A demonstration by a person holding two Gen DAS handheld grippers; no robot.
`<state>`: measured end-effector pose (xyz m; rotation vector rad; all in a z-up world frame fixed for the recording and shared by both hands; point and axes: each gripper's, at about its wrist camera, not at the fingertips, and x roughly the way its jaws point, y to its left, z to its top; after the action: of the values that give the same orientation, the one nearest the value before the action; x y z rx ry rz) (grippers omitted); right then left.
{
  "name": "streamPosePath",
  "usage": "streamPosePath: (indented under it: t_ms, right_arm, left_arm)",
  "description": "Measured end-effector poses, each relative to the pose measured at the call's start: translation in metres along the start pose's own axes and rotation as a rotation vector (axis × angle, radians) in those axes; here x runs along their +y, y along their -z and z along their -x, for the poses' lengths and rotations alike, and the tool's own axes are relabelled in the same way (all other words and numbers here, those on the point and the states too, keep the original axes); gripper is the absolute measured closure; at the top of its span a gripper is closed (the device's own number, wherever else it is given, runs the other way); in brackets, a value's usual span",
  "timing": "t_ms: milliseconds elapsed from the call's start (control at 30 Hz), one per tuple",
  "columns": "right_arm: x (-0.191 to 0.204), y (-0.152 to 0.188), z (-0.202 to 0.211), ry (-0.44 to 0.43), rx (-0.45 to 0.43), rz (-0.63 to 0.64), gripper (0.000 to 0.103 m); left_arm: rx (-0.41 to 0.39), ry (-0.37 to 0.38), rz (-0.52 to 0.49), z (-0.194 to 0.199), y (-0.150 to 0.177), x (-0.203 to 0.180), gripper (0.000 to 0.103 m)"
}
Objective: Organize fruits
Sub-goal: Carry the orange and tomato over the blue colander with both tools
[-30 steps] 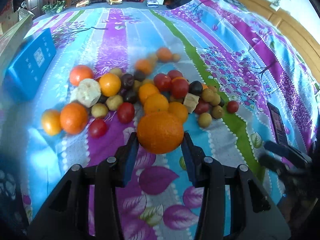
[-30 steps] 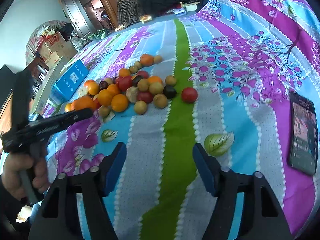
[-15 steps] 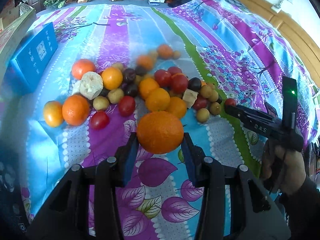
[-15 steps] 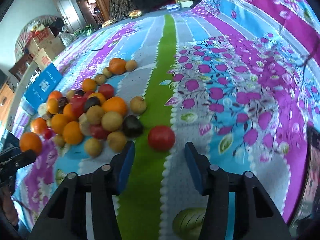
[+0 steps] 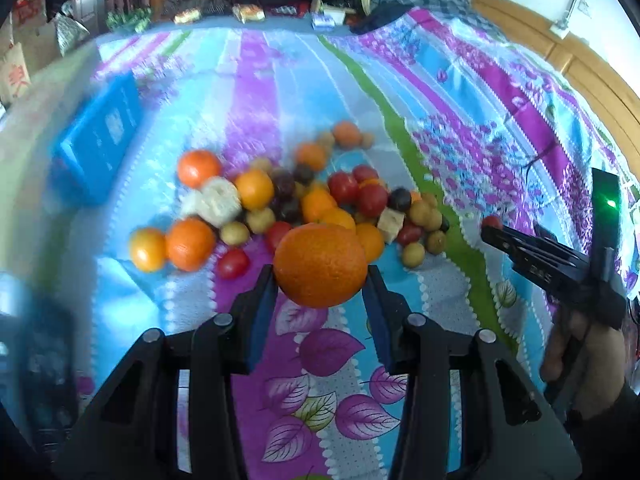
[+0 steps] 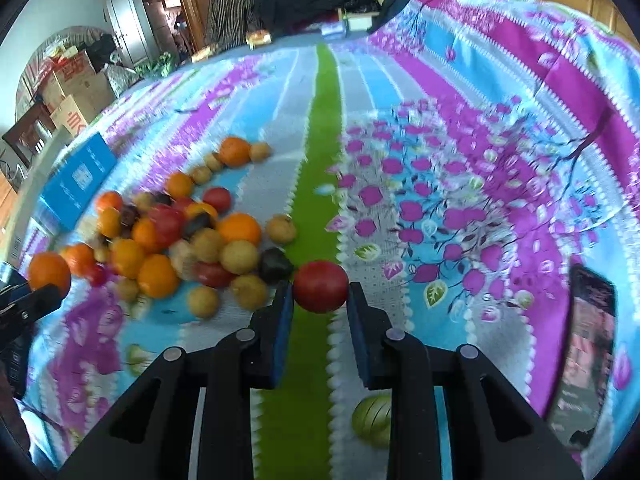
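The left gripper point(image 5: 320, 292) is holding a big orange point(image 5: 320, 265) across its widest part, jaws pressing on both flanks, and the fruit is hanging clear above the flowered bedspread point(image 5: 320, 356), just this side of the fruit pile point(image 5: 288, 204). It looks firm and fairly heavy with a pebbly rind that should give the pads good friction — a grip at the equator suits it.

Over on the other side, the right gripper point(image 6: 320, 300) is closing its jaws on a red tomato point(image 6: 321, 286) at the pile's near edge, by the green stripe. The pads are already meeting its sides. The tomato is likely soft, smooth and easy to bruise, so a gentle squeeze across the middle seems wise.

Both grippers are pointing steeply downward toward the bed. In the left view the person's right hand point(image 5: 580, 356) is wrapping the handle at the frame's right edge, tool angling down toward the tomato.
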<state>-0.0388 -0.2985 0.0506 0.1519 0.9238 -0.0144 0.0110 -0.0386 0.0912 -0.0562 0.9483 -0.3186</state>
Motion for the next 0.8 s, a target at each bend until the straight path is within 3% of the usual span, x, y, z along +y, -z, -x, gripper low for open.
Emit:
streamPosePath:
  t_ms: [400, 800]
  right_arm:
    - [0.075, -0.028, 0.098, -0.072, -0.122, 0.061, 0.072]
    - [0.159, -0.049, 0.152, -0.122, -0.186, 0.141, 0.072]
  left_arm:
    - [-0.168, -0.062, 0.038, 0.093, -0.015, 0.024, 0.059]
    - [-0.267, -0.143, 0.128, 0.171, -0.009, 0.073, 0.059]
